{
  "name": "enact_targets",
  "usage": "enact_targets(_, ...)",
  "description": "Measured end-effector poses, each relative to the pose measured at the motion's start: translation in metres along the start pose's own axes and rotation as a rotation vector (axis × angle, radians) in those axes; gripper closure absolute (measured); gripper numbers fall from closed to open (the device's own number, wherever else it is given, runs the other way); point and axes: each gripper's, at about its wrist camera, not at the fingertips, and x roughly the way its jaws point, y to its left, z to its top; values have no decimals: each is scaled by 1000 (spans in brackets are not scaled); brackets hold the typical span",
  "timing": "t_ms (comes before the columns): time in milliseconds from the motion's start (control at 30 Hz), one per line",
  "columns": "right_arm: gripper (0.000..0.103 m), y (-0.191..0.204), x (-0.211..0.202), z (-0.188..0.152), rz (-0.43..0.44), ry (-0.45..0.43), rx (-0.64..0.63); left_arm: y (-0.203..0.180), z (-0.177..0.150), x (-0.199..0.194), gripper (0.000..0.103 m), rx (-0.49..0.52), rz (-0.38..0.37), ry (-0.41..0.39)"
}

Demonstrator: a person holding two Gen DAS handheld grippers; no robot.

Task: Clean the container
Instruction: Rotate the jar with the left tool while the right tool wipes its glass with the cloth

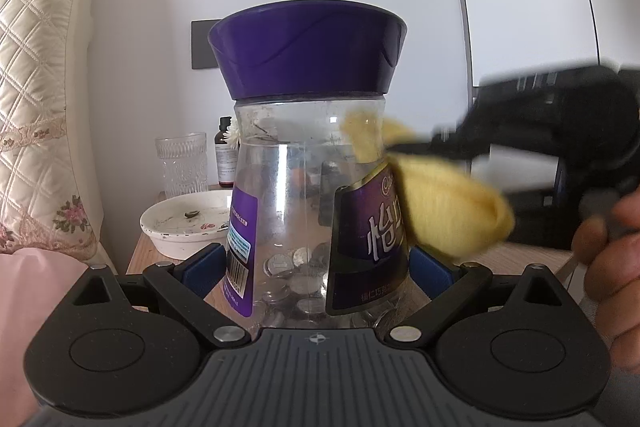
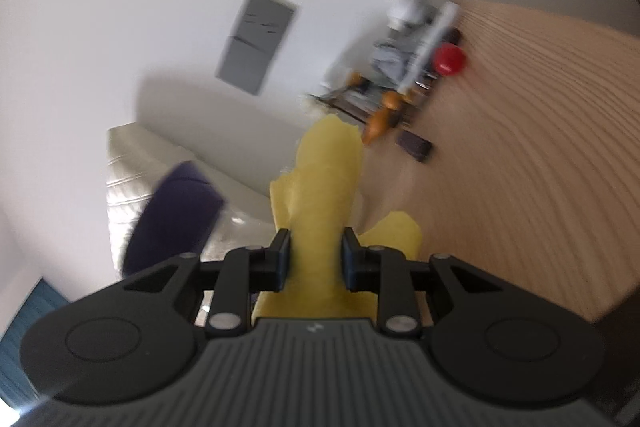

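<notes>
A clear plastic jar (image 1: 296,195) with a purple lid (image 1: 308,55), purple labels and several coins inside stands upright between my left gripper's (image 1: 316,267) blue pads; the gripper is shut on its lower body. My right gripper (image 2: 316,259) is shut on a yellow cloth (image 2: 324,187). In the left wrist view the yellow cloth (image 1: 444,203) presses against the jar's right side, with the blurred right gripper (image 1: 440,147) coming in from the right. The purple lid (image 2: 176,215) shows blurred at the left of the right wrist view.
A white dish (image 1: 184,223), a cut-glass tumbler (image 1: 182,163) and a brown bottle (image 1: 225,155) stand behind the jar on a wooden bedside table (image 1: 138,259). A quilted headboard (image 1: 40,87) is at the left. A wooden surface with clutter (image 2: 400,67) lies beyond the cloth.
</notes>
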Motion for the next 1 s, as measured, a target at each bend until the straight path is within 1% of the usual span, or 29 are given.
enact_targets(33, 75, 5, -1, 0, 23, -7, -23, 5, -1, 13, 4, 0, 0, 1)
enact_targets(100, 75, 11, -2, 0, 47, -19, -38, 5, -1, 13, 4, 0, 0, 0)
enact_targets(167, 75, 6, -2, -1, 31, -16, -23, 6, -1, 12, 4, 0, 0, 1)
enact_targets(267, 75, -9, 0, -2, -29, 3, 33, 6, 0, 12, 4, 0, 1, 1)
enact_targets(333, 75, -7, 1, -1, -31, 6, 29, 6, 0, 11, 4, 0, 1, 1)
enact_targets(433, 75, 5, -2, 0, 39, -15, -6, 7, 1, 10, 4, 0, 2, 1)
enact_targets(500, 75, 8, -3, 0, 57, -25, -13, 7, 1, 9, 4, 3, 2, 1)
enact_targets(533, 75, 7, -2, 0, 51, -23, -11, 8, 1, 9, 4, 2, 2, 1)
enact_targets(633, 75, -6, 0, -1, -15, -4, 37, 8, 1, 7, 4, 3, 3, 1)
enact_targets(700, 75, -9, 1, -1, -30, 3, 43, 9, 2, 6, 4, 2, 3, 2)
enact_targets(733, 75, -8, 1, -1, -31, 3, 36, 9, 2, 6, 4, 2, 3, 2)
enact_targets(767, 75, -4, 1, -1, -15, -2, 20, 10, 2, 5, 4, 0, 2, 3)
enact_targets(867, 75, 6, -2, -1, 56, -21, -16, 11, 3, 3, 4, 0, 3, 3)
enact_targets(933, 75, 7, -2, -1, 50, -23, -33, 12, 3, 2, 4, -3, 1, 4)
enact_targets(1000, 75, 0, -1, -1, 5, -6, -1, 14, 4, 1, 4, -15, -5, 5)
